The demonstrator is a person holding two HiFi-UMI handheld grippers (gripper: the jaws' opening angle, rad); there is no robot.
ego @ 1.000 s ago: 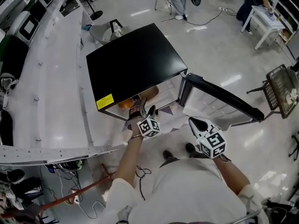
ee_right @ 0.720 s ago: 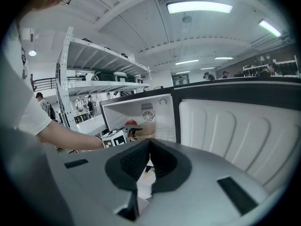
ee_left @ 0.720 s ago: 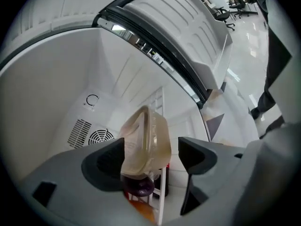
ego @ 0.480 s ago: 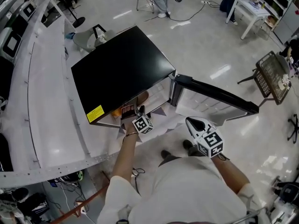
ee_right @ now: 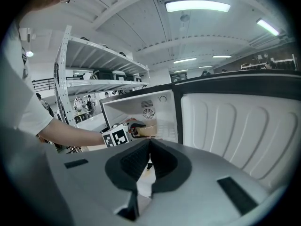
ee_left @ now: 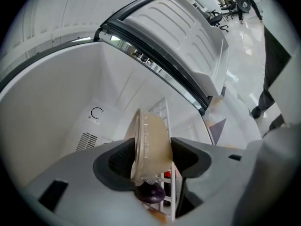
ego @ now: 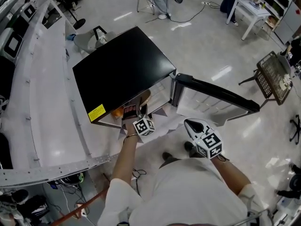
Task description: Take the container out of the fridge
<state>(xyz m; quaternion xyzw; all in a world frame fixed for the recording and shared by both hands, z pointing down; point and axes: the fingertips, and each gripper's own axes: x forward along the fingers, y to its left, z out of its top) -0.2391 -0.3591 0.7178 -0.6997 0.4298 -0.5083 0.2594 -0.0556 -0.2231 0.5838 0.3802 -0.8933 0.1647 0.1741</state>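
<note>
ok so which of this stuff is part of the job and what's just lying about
Job: container, left gripper whose jaws have just closed in on it, fridge, open fridge door.
Lying about: purple item in the fridge, white table, wire rack.

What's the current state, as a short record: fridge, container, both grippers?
fridge: black top, door open
container: pale lidded tub, inside the fridge
left gripper: jaws have just been closing, pads on the container
right gripper: shut, empty, held outside the fridge
task: container gripped, not yet out
</note>
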